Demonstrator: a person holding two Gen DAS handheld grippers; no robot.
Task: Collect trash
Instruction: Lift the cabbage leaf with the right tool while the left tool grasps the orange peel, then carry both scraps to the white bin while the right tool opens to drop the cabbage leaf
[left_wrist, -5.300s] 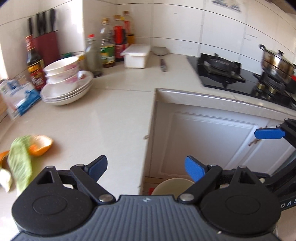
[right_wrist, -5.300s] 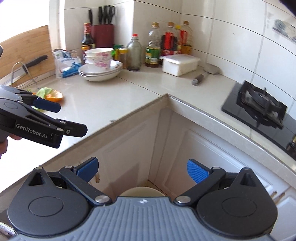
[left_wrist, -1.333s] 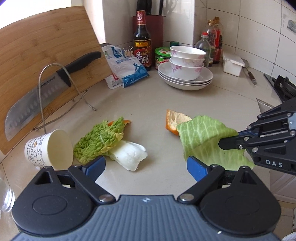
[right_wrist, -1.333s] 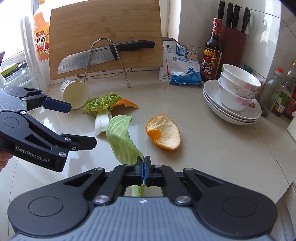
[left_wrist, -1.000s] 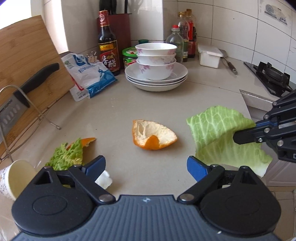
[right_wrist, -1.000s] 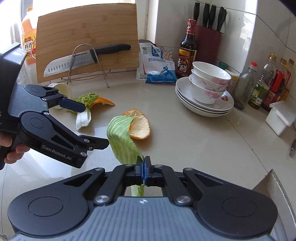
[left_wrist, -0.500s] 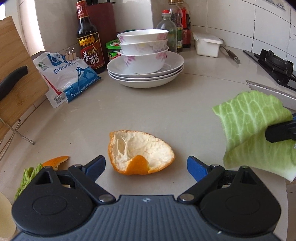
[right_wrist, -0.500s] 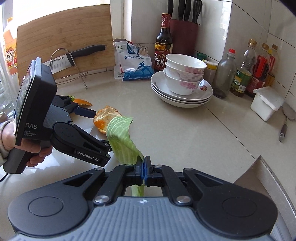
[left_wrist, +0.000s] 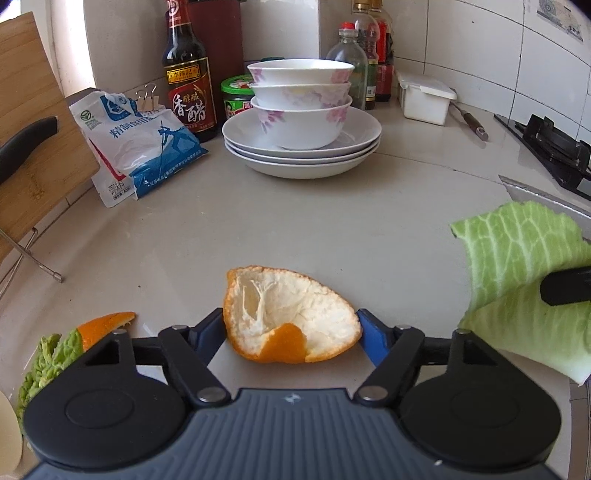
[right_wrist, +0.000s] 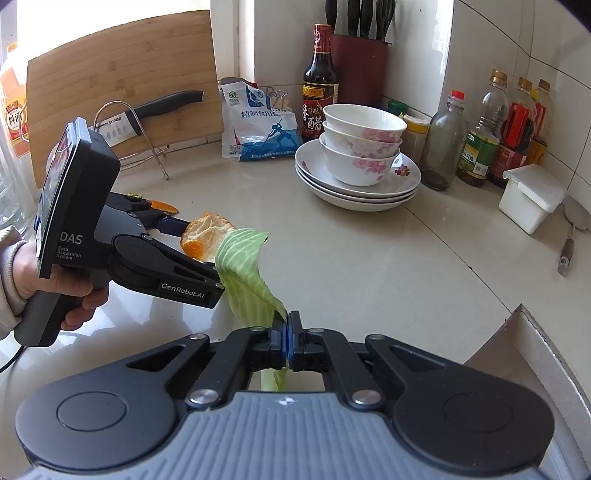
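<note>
A hollow orange peel (left_wrist: 291, 314) lies on the beige counter (left_wrist: 332, 229) between the blue pads of my left gripper (left_wrist: 290, 332). Its jaws are closing, and both pads touch the peel's sides. From the right wrist view, the left gripper (right_wrist: 201, 254) is held by a hand, with the orange peel (right_wrist: 205, 229) at its tips. My right gripper (right_wrist: 288, 332) is shut on a pale green cabbage leaf (right_wrist: 243, 266), held above the counter. That cabbage leaf (left_wrist: 517, 266) hangs at the right of the left wrist view.
A curly green leaf (left_wrist: 48, 362) and a small peel strip (left_wrist: 107, 321) lie to the left. Stacked bowls on plates (left_wrist: 301, 122), a salt bag (left_wrist: 140, 147) and bottles stand behind. A cutting board with a knife (right_wrist: 122, 74) leans at the back left. The counter's corner edge (right_wrist: 535, 332) is at the right.
The left gripper's jaws have narrowed from wide open until the pads meet the orange peel's sides. The right gripper still holds the cabbage leaf, a little farther to the right.
</note>
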